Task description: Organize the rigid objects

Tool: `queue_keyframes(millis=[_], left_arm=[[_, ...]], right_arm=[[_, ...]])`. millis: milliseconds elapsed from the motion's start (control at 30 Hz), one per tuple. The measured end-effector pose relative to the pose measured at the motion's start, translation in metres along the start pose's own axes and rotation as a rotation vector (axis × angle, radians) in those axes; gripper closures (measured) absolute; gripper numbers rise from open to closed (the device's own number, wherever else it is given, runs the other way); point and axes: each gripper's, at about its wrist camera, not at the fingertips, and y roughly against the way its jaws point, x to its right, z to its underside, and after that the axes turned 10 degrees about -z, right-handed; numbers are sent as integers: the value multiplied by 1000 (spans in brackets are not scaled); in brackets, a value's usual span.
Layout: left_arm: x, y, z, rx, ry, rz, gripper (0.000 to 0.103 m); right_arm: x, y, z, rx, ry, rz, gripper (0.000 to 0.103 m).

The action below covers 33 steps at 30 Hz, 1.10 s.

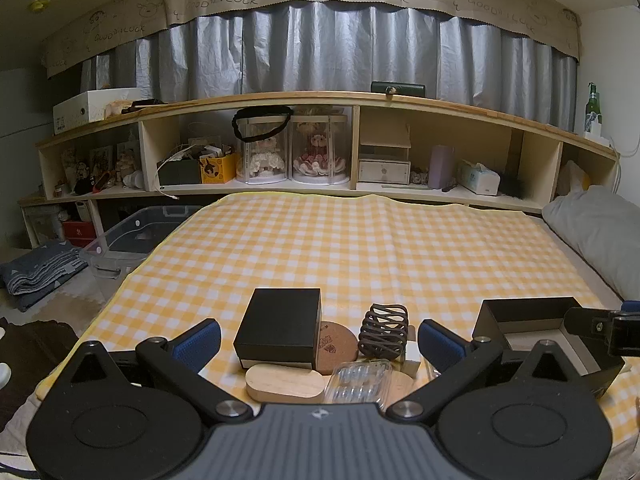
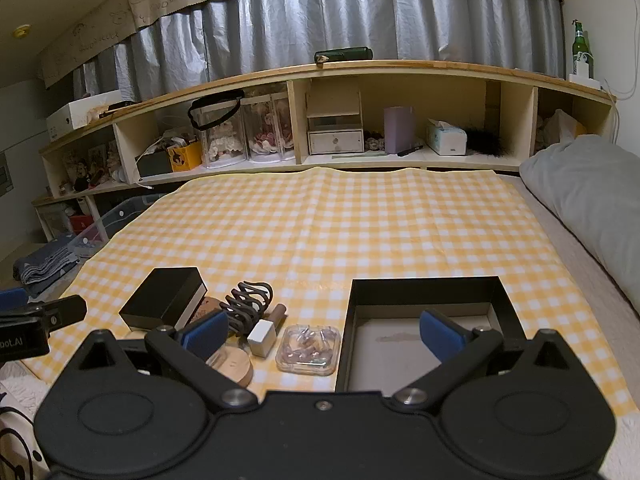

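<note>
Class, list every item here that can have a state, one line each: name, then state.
Left claw: open, holding nothing.
Right claw: open, holding nothing.
Black tray box: open-topped, nothing inside.
Black lidded box: closed.
Clear plastic case: closed, small pieces inside.

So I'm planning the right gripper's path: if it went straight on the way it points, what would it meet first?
Probably the open black tray: the right gripper is open and holds nothing, its right finger over the tray's pale floor. The clear plastic case sits just left of that line; depth is unclear.

On the checked cloth [image 2: 360, 220], the closed box [image 2: 164, 298], hair claw [image 2: 250, 306] and clear case [image 2: 308, 350] lie left of the open tray [image 2: 424, 292]
</note>
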Motion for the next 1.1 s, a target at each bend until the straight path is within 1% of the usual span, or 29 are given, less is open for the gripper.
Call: queue_keyframes(millis=[1100], left_arm=[[0,0,0,-3,-5,-2,0]], right_arm=[[1,-1,3,-5,0,0,0]])
